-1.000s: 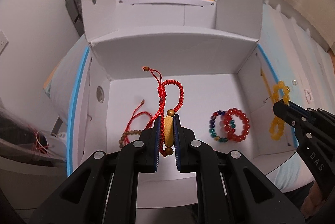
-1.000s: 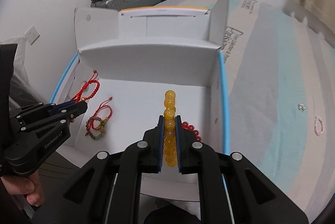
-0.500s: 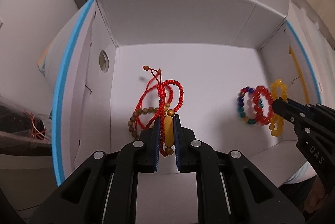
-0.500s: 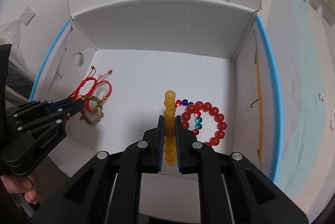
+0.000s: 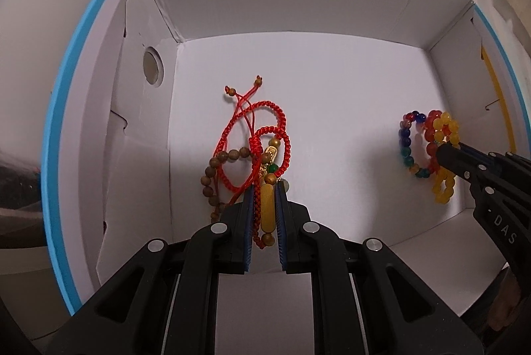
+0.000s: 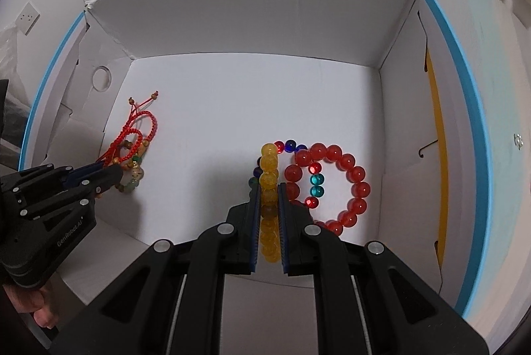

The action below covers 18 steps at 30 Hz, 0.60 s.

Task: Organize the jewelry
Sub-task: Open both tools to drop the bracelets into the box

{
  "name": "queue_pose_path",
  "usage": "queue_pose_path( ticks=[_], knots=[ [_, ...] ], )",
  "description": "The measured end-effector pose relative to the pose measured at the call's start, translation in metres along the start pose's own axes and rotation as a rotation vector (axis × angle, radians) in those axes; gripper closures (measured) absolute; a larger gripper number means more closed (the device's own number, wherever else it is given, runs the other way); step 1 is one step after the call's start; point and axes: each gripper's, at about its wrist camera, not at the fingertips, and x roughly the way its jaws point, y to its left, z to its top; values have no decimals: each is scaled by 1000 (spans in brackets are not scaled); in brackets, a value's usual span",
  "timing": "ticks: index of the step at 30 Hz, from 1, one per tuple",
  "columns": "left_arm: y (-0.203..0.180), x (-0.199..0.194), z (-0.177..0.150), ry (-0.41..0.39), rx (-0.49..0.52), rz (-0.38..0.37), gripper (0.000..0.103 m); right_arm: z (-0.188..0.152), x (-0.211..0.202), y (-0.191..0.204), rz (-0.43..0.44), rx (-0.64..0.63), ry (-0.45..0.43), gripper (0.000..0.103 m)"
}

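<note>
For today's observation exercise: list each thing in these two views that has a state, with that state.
White box: open, flaps up.
Left gripper: shut on red cord bracelet.
Right gripper: shut on yellow bead bracelet.
Red bead bracelet: lying in box.
Wooden bead bracelet: lying in box.

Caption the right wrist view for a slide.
Right gripper clamps a yellow bead bracelet inside the white box, beside a red bead bracelet.

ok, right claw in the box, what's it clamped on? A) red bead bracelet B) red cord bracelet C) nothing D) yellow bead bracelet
D: the right claw is shut on the yellow bead bracelet, its beads running between the pads; the red bead bracelet lies loose beside it on the floor of the white box.
</note>
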Motion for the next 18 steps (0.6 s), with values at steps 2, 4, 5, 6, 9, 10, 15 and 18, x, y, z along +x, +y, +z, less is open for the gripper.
queue_pose_path(
  ticks=[2, 4, 5, 6, 9, 10, 15, 18],
  knots=[
    [-2, 1, 1, 5, 2, 1, 91, 1, 1, 0, 2, 1, 4, 94],
    [-2, 2, 4, 8, 4, 4, 90, 1, 1, 0, 2, 4, 4, 93],
    [-2, 3, 4, 9, 4, 0, 89, 2, 0, -1, 3, 6, 3, 92],
    [-2, 3, 5, 10, 5, 1, 89, 2, 0, -1, 1, 6, 1, 92],
    [-3, 5, 7, 8, 3, 5, 89, 1, -1, -1, 3, 9, -1, 92],
    [-4, 4, 8, 6, 2, 6, 89, 1, -2, -2, 4, 10, -2, 92],
    [-3, -1, 2, -20, -1, 9, 85, 0, -7, -3, 10, 12, -11, 81],
    [-4, -9, 0, -47, -1, 17, 76, -1, -13, -3, 11, 15, -31, 69]
  ],
)
